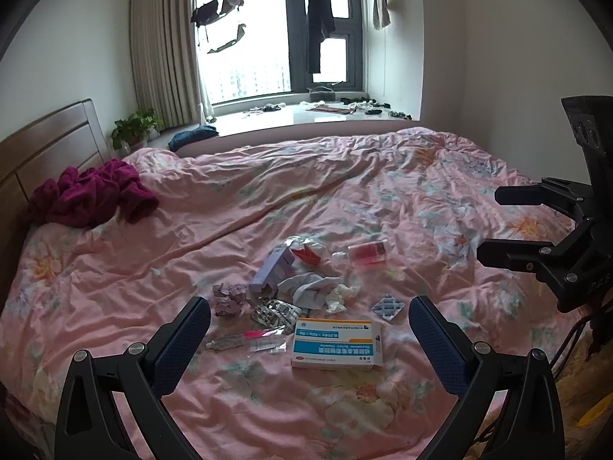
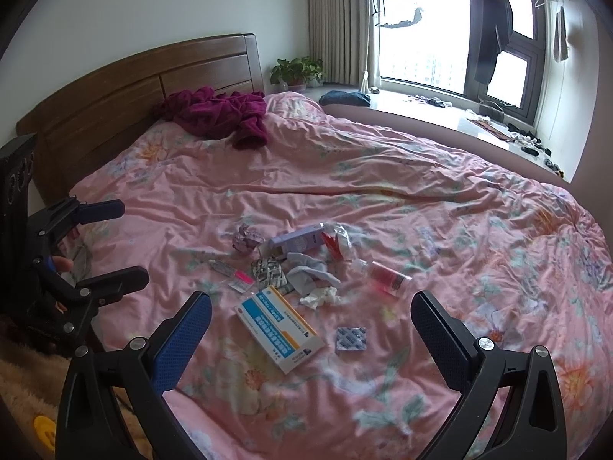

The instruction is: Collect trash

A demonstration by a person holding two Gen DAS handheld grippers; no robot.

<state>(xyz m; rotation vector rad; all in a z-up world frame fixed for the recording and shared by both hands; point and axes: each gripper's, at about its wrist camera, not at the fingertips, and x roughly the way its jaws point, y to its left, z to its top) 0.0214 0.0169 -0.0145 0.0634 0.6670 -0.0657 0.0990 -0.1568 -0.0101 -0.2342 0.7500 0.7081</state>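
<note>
Trash lies in a loose pile on the pink floral bed cover (image 1: pixel 268 199). A white and blue medicine box (image 1: pixel 336 343) (image 2: pixel 277 329) is nearest. Around it lie a foil blister pack (image 1: pixel 274 312) (image 2: pixel 268 272), a small blue sachet (image 1: pixel 387 308) (image 2: pixel 350 339), a purple carton (image 1: pixel 274 270) (image 2: pixel 297 243), crumpled tissue (image 1: pixel 339 295) (image 2: pixel 320 297), a grey sock (image 1: pixel 306 291), a plastic bottle with a pink label (image 1: pixel 364 253) (image 2: pixel 385 274) and a clear wrapper with a pink strip (image 1: pixel 249 339) (image 2: pixel 239 278). My left gripper (image 1: pixel 308 322) is open and empty above the box. My right gripper (image 2: pixel 310 322) is open and empty beside it.
A maroon garment (image 1: pixel 92 195) (image 2: pixel 218 113) lies by the wooden headboard (image 2: pixel 134 92). A window sill (image 1: pixel 306 115) with scattered clothes and a potted plant (image 1: pixel 134 128) runs beyond the bed. A fuzzy rug (image 2: pixel 23 379) lies at the near bedside.
</note>
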